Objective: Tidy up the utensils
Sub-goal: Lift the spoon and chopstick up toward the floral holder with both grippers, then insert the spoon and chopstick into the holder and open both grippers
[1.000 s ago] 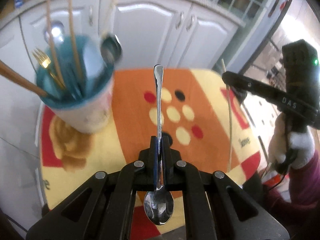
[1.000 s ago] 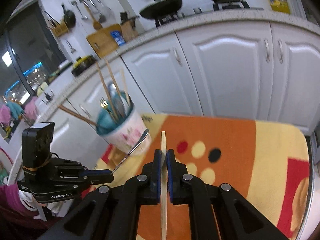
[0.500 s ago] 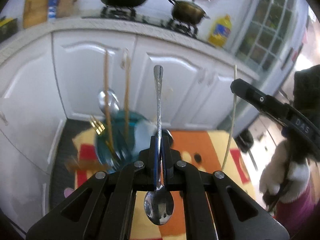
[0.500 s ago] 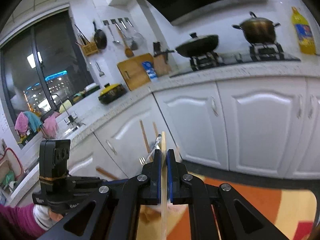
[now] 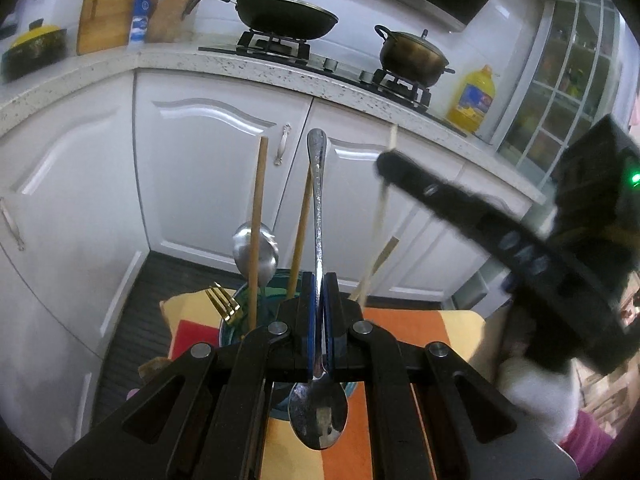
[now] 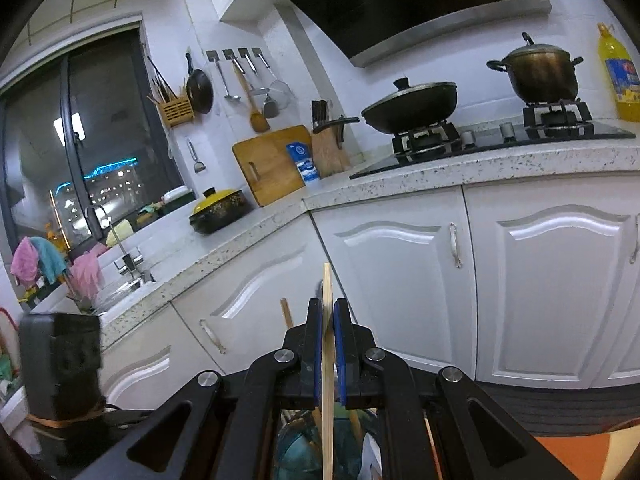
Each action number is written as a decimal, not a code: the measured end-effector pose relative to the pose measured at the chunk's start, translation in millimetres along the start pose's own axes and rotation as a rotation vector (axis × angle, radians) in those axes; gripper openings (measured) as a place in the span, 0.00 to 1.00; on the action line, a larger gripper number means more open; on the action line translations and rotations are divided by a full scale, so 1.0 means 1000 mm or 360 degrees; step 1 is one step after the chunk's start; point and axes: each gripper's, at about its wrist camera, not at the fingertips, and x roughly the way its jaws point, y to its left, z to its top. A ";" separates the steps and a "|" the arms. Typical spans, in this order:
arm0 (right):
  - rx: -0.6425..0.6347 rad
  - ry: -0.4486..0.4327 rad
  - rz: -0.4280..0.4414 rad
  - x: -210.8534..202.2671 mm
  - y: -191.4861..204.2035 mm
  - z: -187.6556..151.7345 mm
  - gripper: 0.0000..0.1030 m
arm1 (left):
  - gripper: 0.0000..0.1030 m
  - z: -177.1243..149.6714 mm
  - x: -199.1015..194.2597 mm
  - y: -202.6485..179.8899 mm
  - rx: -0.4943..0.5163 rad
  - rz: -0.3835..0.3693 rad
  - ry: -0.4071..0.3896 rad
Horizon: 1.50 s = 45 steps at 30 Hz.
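Note:
My left gripper (image 5: 319, 280) is shut on a steel spoon (image 5: 317, 216), handle pointing up, bowl toward the camera. It sits just above the teal-lined utensil cup (image 5: 232, 332), which holds two wooden chopsticks (image 5: 256, 228), a steel spoon (image 5: 256, 256) and a gold fork (image 5: 222, 304). My right gripper (image 6: 328, 308) is shut on a pale chopstick (image 6: 327, 360), held upright over the same cup (image 6: 296, 448). The right gripper also shows in the left wrist view (image 5: 500, 236), blurred, close on the right.
The cup stands on an orange and yellow patterned mat (image 5: 384, 320). White cabinet doors (image 5: 208, 168) and a speckled counter (image 6: 440, 176) with a wok, a pot and an oil bottle stand behind. The left gripper's body (image 6: 60, 368) is at the lower left.
Both grippers have tilted upward and closed in over the cup. The mat has dropped out of sight below and the counter has come into view. The right gripper has moved nearer the left.

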 end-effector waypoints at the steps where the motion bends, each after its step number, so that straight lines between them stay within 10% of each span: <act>1: 0.0003 0.0011 -0.0006 0.004 -0.002 -0.003 0.05 | 0.02 0.000 0.001 0.000 0.0000 0.0004 -0.0003; 13: 0.0139 0.0251 0.0004 0.010 -0.038 -0.035 0.05 | 0.02 -0.010 0.016 -0.003 0.0016 0.0052 -0.0090; 32: 0.0272 0.0154 0.0090 -0.056 -0.049 -0.030 0.30 | 0.03 -0.053 0.044 0.005 0.0033 0.0132 -0.0126; 45: 0.0339 0.0170 0.0061 -0.070 -0.054 -0.038 0.31 | 0.31 -0.068 0.020 0.002 0.0058 0.0089 -0.0046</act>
